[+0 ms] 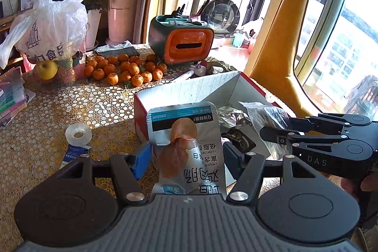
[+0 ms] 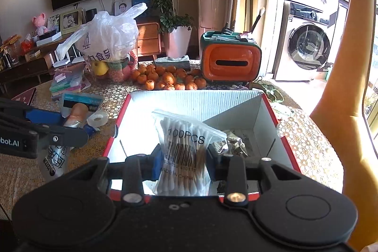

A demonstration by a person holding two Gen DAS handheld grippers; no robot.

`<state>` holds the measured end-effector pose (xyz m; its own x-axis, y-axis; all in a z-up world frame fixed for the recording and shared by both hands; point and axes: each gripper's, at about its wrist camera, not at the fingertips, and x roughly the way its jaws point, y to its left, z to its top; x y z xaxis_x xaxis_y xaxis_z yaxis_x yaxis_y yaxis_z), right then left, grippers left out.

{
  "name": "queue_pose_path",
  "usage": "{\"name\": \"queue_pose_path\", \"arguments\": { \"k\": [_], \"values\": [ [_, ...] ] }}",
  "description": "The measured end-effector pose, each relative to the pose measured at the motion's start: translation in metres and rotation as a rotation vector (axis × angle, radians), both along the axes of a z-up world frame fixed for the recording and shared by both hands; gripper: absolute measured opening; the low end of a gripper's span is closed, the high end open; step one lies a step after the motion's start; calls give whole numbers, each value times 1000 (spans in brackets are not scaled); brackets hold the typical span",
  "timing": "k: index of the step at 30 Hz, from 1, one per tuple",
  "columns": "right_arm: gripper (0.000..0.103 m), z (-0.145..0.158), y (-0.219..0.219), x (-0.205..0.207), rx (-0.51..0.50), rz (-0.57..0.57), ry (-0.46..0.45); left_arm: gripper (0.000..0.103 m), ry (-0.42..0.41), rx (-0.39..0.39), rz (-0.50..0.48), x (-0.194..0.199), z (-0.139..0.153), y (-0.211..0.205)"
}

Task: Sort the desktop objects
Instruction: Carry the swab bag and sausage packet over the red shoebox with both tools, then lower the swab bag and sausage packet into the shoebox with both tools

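My right gripper (image 2: 183, 165), clamped on the cotton swab bag (image 2: 183, 150) above the box (image 2: 200, 96), should lower before letting go, while my left gripper (image 1: 186, 157) holds the sausage packet (image 1: 186, 141) beside the box.

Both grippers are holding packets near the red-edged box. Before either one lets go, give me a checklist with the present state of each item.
1. Right gripper clamped on the cotton swab bag: ok, fingers press both sides.
2. Swab bag over the open box: ok, white floor shows beneath it.
3. Left gripper clamped on the sausage packet: ok.
4. Sausage packet over the box: not ok; the right wrist view shows it held left of the box, above the tablecloth.
5. Room in the box: ok, only crumpled foil in the right part.
6. Tape roll out of the left gripper's way: ok, it lies further left.
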<state>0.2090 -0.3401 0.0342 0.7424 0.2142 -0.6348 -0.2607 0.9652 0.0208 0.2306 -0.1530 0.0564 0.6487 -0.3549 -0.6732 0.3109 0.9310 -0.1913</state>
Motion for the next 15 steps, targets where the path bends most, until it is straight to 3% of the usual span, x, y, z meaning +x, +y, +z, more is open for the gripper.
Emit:
{"name": "queue_pose_path", "arguments": {
  "k": [15],
  "values": [
    [36, -35, -7, 37, -93, 13, 62, 64, 52, 82, -62, 70, -17, -49]
  ]
}}
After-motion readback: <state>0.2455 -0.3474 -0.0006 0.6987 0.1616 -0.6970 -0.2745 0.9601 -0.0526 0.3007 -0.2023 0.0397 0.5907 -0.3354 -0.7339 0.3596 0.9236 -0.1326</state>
